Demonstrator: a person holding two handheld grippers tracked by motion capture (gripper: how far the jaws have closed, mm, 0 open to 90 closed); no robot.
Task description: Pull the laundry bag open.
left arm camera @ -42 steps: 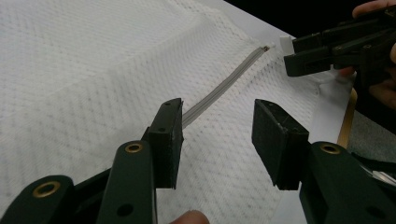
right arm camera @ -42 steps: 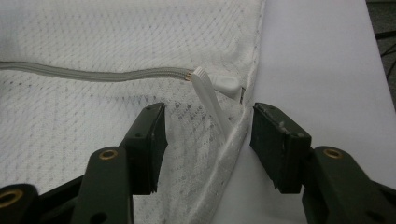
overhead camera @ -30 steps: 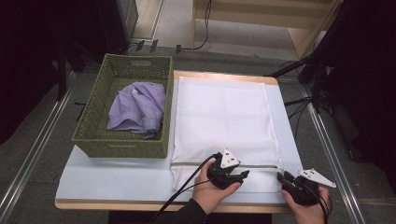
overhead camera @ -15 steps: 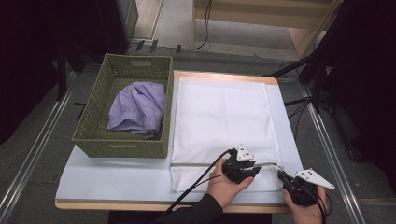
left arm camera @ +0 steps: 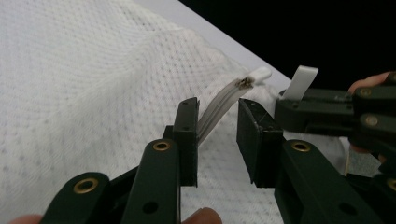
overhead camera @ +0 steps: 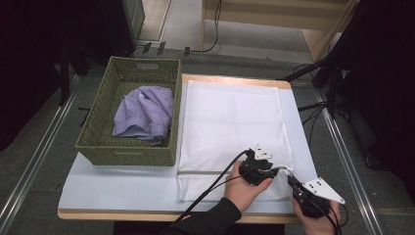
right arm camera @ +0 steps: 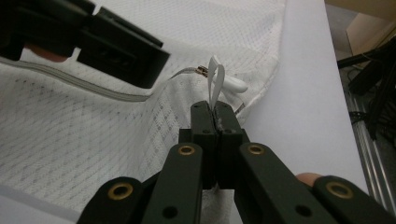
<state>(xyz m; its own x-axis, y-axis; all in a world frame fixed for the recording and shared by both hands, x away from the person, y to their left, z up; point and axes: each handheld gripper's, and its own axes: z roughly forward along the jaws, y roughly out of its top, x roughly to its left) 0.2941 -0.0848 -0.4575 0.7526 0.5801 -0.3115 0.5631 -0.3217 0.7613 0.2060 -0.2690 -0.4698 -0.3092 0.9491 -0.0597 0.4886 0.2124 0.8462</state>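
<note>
A white mesh bag (overhead camera: 230, 122) lies flat on the table, its zipper (overhead camera: 210, 172) running along the near edge. My left gripper (overhead camera: 275, 171) is at the zipper's right end. Its jaws have just been closing and stand open around the raised zipper band (left arm camera: 219, 105), which leans on one pad while the other stays apart. My right gripper (overhead camera: 290, 178), just to the right, is shut on the white pull tab (right arm camera: 215, 79) at the bag's corner. In the right gripper view the left gripper (right arm camera: 126, 51) hovers close above the zipper band (right arm camera: 93, 86).
A green woven basket (overhead camera: 98, 147) stands at the left of the table with a crumpled purple shirt (overhead camera: 144, 112) inside. The pale table top (overhead camera: 122, 186) runs bare in front of it. Cables trail from both grippers over the near table edge.
My left gripper has slid to the right along the bag's near edge, ending close to the right gripper. The right gripper has stayed at the corner.
</note>
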